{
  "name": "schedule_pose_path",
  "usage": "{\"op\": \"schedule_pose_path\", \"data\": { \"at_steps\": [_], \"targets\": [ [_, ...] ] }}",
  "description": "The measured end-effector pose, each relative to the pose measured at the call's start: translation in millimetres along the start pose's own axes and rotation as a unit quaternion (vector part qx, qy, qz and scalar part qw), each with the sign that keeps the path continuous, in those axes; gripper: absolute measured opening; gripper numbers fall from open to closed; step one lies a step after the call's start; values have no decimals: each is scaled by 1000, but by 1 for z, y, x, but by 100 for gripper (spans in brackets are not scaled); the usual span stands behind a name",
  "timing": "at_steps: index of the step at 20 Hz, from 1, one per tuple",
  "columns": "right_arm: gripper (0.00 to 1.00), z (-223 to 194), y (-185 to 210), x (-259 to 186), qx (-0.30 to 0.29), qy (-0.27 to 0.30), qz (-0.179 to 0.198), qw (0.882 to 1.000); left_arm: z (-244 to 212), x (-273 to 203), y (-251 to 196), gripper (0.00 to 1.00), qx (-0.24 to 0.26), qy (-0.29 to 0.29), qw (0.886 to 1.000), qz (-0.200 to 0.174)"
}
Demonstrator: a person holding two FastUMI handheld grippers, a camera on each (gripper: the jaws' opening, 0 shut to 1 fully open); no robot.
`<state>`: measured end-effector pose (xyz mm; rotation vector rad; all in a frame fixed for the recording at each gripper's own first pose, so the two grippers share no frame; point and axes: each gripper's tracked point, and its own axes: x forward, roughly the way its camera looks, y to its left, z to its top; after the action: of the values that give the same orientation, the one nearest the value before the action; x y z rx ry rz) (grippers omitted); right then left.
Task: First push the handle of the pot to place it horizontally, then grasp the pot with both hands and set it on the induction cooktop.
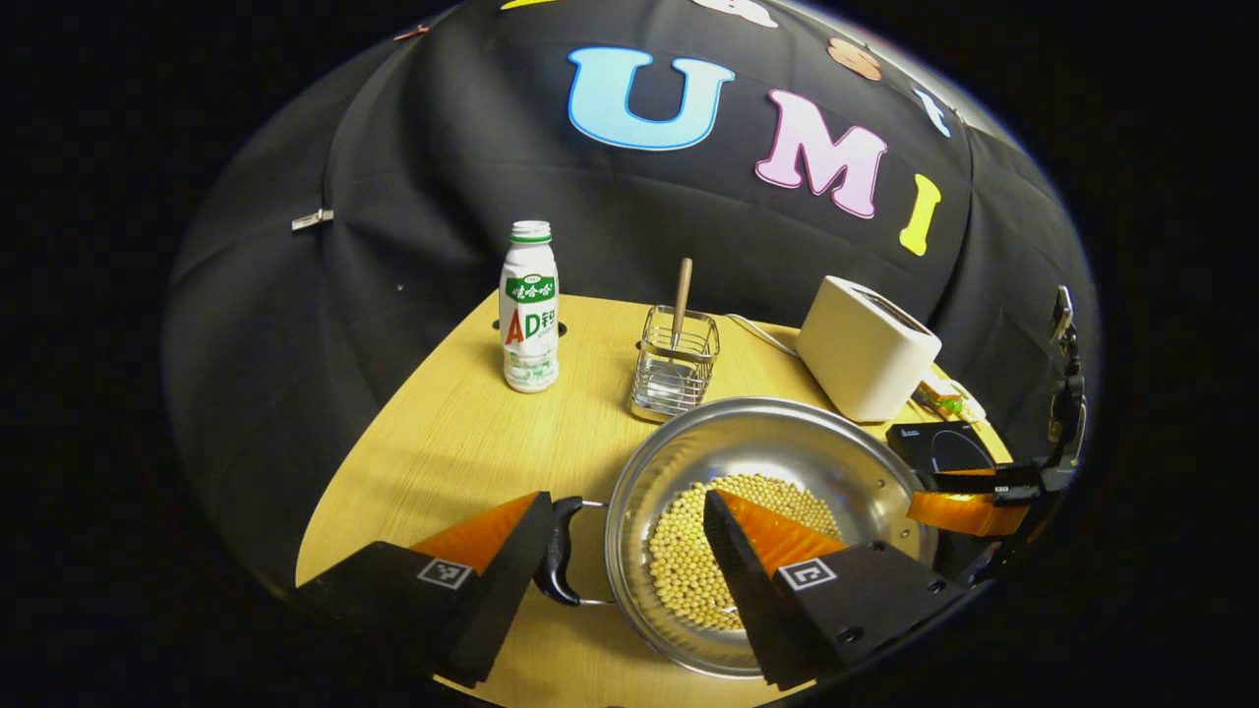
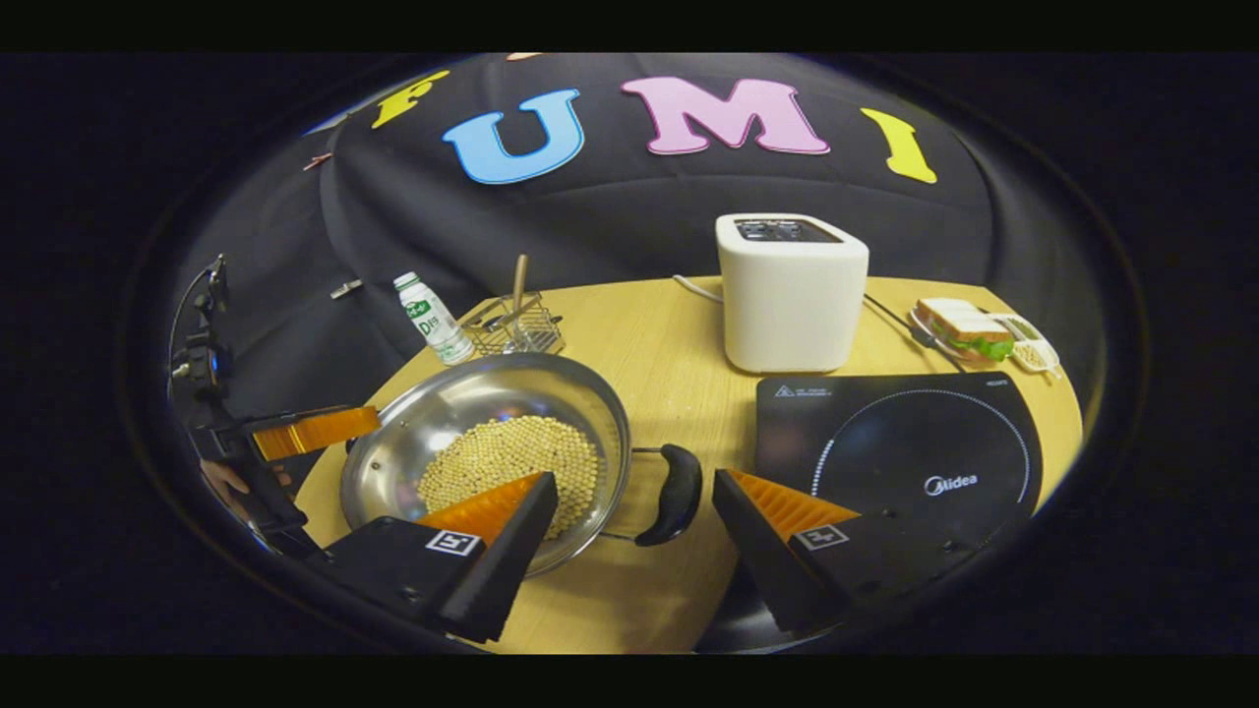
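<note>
Both grippers are straddling the pot's side handles, jaws spread, ready to close for the two-handed lift.

In the left gripper view, the left gripper (image 1: 625, 526) is standing open around the near handle (image 1: 559, 551), one finger outside it and one over the beans (image 1: 708, 551); the pot (image 1: 787, 442), a shiny round steel pan, is sitting on the wooden table (image 1: 452, 442) near a wire basket (image 1: 675, 369) and a plastic bottle (image 1: 529, 307). In the right gripper view, the right gripper (image 2: 634, 506) is likewise open about the other curved, glossy handle (image 2: 674, 506), and the flat glassy cooktop (image 2: 895, 442) is lying just beside the pot, in front of the boxy toaster (image 2: 792, 295). I would judge that both should be closing squarely on the handles together and lifting level, so the loose beans stay put.
</note>
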<state>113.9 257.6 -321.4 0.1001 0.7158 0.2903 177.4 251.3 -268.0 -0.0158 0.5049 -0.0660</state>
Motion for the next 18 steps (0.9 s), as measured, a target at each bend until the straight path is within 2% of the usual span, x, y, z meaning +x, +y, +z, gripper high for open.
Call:
{"op": "schedule_pose_path", "data": {
  "at_steps": [4, 8, 12, 16, 17, 18],
  "targets": [
    [99, -2, 0, 12, 2, 4, -1, 1000, 5, 10, 3, 96, 34, -8, 999, 8],
    [99, -4, 1, 21, 14, 10, 0, 1000, -3, 10, 16, 95, 14, -4, 1000, 17],
    [99, -3, 2, 29, 19, 10, -2, 1000, -17, 18, 17, 96, -11, 16, 1000, 7],
    [99, -4, 3, 36, 32, 17, -1, 999, -25, 27, 18, 94, -6, 38, 999, 1],
    [93, -4, 3, 38, 37, 17, -1, 999, -28, 29, 18, 94, -4, 47, 999, -1],
    [96, -3, 3, 39, 40, 18, -2, 999, -32, 32, 18, 93, -2, 56, 998, -4]
  ]
}}
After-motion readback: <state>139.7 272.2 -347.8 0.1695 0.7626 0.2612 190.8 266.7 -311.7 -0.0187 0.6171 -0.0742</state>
